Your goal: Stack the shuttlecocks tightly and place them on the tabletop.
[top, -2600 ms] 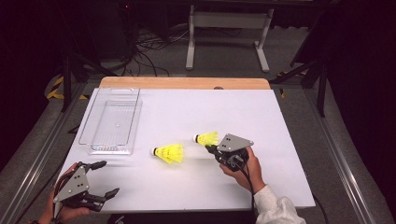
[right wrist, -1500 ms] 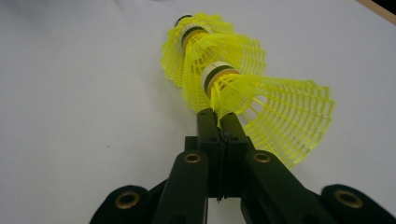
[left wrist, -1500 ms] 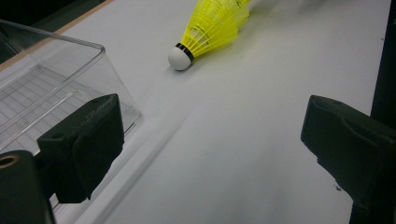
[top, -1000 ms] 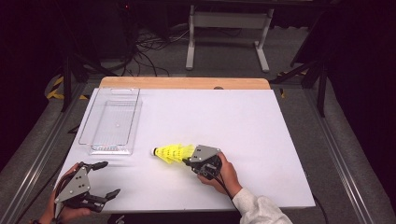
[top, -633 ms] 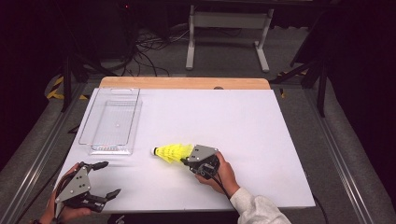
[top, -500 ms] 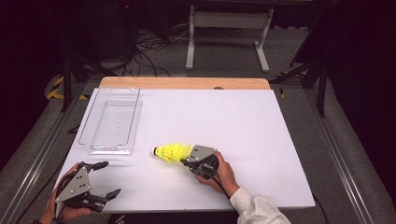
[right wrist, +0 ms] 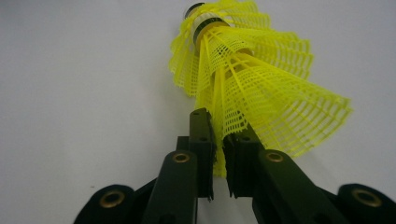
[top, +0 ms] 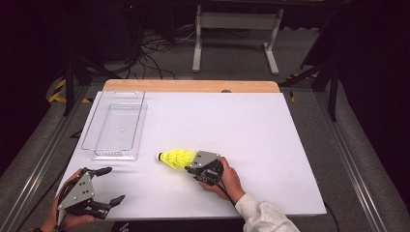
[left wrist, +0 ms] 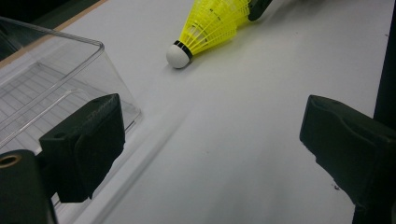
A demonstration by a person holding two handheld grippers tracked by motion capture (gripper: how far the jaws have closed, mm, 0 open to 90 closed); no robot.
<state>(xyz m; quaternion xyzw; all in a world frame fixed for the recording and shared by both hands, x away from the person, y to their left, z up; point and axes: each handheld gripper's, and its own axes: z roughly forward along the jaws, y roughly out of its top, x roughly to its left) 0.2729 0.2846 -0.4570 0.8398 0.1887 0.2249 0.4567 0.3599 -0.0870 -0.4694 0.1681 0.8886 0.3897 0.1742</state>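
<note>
At the lower centre of the high view lies a bright yellow shuttlecock (top: pixel 175 158) with a white cork tip ringed by a thin black band; its skirt is an open yellow mesh of ribs and small squares, clearest in the right gripper view, where a second yellow shuttlecock (right wrist: pixel 224 18) with a white-and-black banded neck is nested behind it. The right gripper (top: pixel 192 165) is black with a grey top plate and brass-coloured rivets. The left gripper (top: pixel 107 184), lower left, is likewise black and grey. The table (top: pixel 251 125) is plain white with a pale wood strip along its far edge. The tray (top: pixel 116 124), upper left, is clear, its base showing a fine grid of lines.
</note>
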